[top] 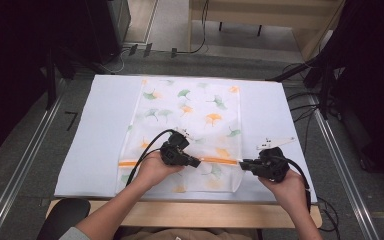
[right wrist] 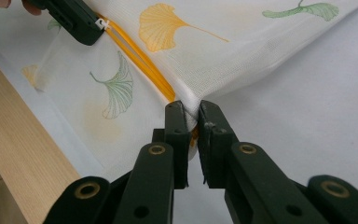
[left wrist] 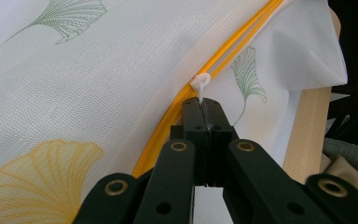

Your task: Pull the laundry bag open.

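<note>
A white mesh bag (top: 190, 115) printed with green and orange ginkgo leaves lies flat on the table, an orange zipper (top: 215, 160) running across its near end. My left gripper (top: 198, 162) is shut on the white zipper pull (left wrist: 200, 84), partway along the zipper. My right gripper (top: 242, 164) is shut on the bag's right edge (right wrist: 192, 108), where the orange zipper (right wrist: 140, 58) ends. In the right gripper view the left gripper (right wrist: 81, 23) holds the pull farther along the zipper.
A white sheet (top: 105, 125) covers the table; a wooden table edge (top: 190, 212) runs along the near side. Cables (top: 305, 115) and dark stands sit on the floor to the right and at the back left. A black chair (top: 62, 217) stands at the bottom left.
</note>
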`<state>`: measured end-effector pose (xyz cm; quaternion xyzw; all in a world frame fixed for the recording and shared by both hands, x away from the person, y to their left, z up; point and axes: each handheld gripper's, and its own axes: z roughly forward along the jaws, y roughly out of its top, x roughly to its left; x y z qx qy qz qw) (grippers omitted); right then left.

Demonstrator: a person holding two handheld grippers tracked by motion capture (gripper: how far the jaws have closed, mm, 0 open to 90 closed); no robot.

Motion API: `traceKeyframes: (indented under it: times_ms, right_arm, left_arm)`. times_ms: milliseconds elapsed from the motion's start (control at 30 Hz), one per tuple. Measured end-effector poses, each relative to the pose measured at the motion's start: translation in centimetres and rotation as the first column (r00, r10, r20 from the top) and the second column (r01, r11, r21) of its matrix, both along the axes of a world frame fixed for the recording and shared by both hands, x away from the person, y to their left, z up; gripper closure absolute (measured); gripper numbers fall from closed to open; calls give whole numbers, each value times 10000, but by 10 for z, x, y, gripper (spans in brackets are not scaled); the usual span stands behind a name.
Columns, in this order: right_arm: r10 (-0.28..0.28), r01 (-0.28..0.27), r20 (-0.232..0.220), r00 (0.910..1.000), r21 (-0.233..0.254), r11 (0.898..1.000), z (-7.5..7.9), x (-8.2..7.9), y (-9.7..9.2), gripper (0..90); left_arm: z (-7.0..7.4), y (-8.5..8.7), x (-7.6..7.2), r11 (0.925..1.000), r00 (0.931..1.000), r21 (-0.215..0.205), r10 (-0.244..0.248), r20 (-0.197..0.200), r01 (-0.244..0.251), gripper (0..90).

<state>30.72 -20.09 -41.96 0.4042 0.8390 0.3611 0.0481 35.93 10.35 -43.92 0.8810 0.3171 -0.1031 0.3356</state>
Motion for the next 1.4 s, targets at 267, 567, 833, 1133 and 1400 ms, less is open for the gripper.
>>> traceKeyframes:
  times_ms: [267, 567, 833, 1133, 1400]
  right_arm:
    - [17, -17, -22, 10000, 16, 10000, 0, 0, 0, 851]
    - [38, -38, -30, 10000, 12, 10000, 0, 0, -1, 850]
    - [-4, 4, -128, 9999, 6, 10000, -1, 1, -3, 850]
    - [9, -9, -106, 9999, -28, 10000, -1, 1, -2, 850]
    - [-1, 1, -169, 9999, -2, 10000, -1, 1, -3, 850]
  left_arm:
    - [0, 1, 0, 10000, 10000, -4, -5, -27, 5, 900]
    - [-1, 10, 1, 9999, 9999, 141, 36, -117, -34, 900]
    - [1, 32, 3, 9990, 9994, 378, 256, -217, -247, 900]
    - [1, 41, 4, 9987, 9985, 212, 478, -285, -472, 900]
    - [0, 40, 5, 9985, 9982, 215, 518, -309, -512, 900]
